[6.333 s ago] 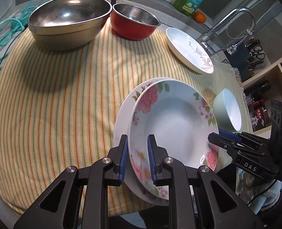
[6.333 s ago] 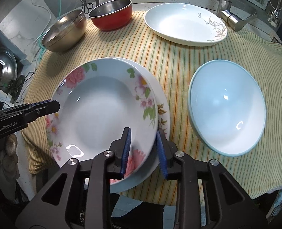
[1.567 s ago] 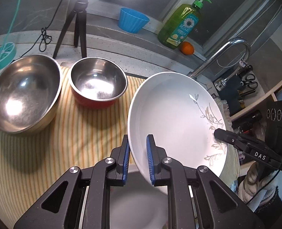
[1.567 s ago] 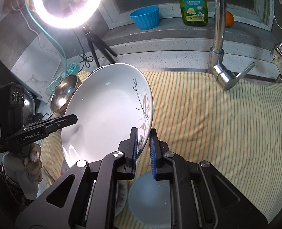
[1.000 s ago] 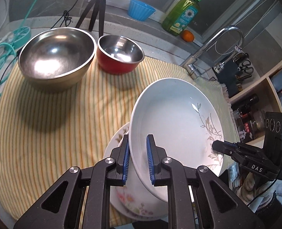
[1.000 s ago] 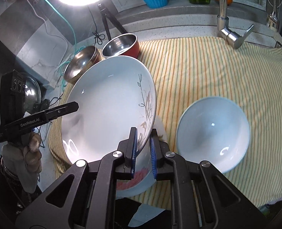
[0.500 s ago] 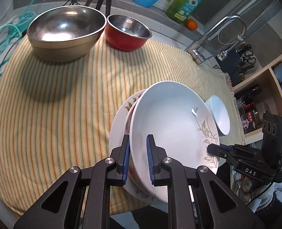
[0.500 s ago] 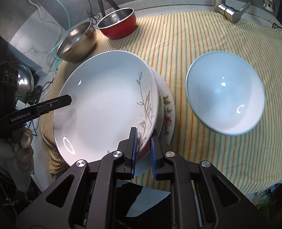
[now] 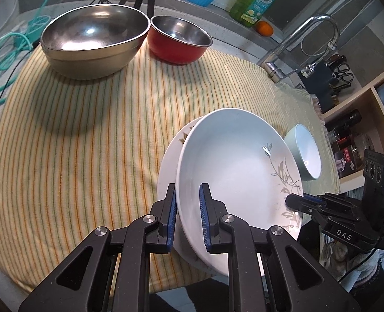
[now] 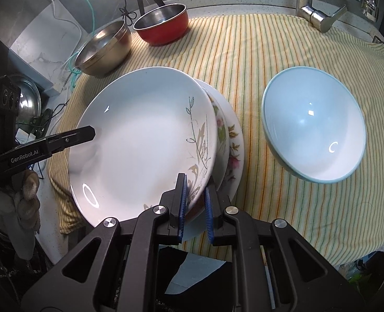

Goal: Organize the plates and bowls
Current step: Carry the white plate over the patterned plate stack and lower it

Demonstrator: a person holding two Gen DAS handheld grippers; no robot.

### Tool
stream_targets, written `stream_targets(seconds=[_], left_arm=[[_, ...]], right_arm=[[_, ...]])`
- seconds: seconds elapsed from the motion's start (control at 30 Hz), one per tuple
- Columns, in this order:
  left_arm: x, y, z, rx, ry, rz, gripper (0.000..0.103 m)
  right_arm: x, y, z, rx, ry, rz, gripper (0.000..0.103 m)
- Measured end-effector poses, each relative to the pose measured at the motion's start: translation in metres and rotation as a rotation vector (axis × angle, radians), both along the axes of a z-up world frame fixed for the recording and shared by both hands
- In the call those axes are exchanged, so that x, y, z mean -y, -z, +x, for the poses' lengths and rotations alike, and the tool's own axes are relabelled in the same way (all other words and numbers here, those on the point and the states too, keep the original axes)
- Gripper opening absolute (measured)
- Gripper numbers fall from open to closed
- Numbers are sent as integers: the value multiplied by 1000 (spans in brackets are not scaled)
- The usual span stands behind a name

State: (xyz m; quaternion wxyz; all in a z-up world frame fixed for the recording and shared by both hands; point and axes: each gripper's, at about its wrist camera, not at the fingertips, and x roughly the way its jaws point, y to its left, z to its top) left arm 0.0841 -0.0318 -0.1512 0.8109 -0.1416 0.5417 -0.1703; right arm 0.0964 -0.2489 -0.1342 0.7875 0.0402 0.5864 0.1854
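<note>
Plate [image 9: 233,166], hollow upward, atop stack [image 10: 231,140]

Both wrist views close, angled steeply down over jaws from opposite rims; shared: white plate [image 9: 233,171] [image 10: 145,140], striped surface [image 9: 88,135] [image 10: 257,59], far bowls.

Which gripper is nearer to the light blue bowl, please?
Right. The right gripper grips the leaf plate's rim beside the light blue bowl; the left gripper grips its far rim.
</note>
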Motion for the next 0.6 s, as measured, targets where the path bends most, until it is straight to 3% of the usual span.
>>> stream_targets(seconds=[0.37, 0.5, 0.6], left_arm=[[6, 1, 1, 6, 25, 35, 15], [9, 0, 1, 10, 39, 57, 15], [11, -2, 1, 22, 50, 69, 15]], right_arm=[[-21, -3, -13, 81, -70, -162, 26], [-25, -3, -14, 105, -84, -211, 44], [-24, 1, -13, 93, -89, -209, 47]])
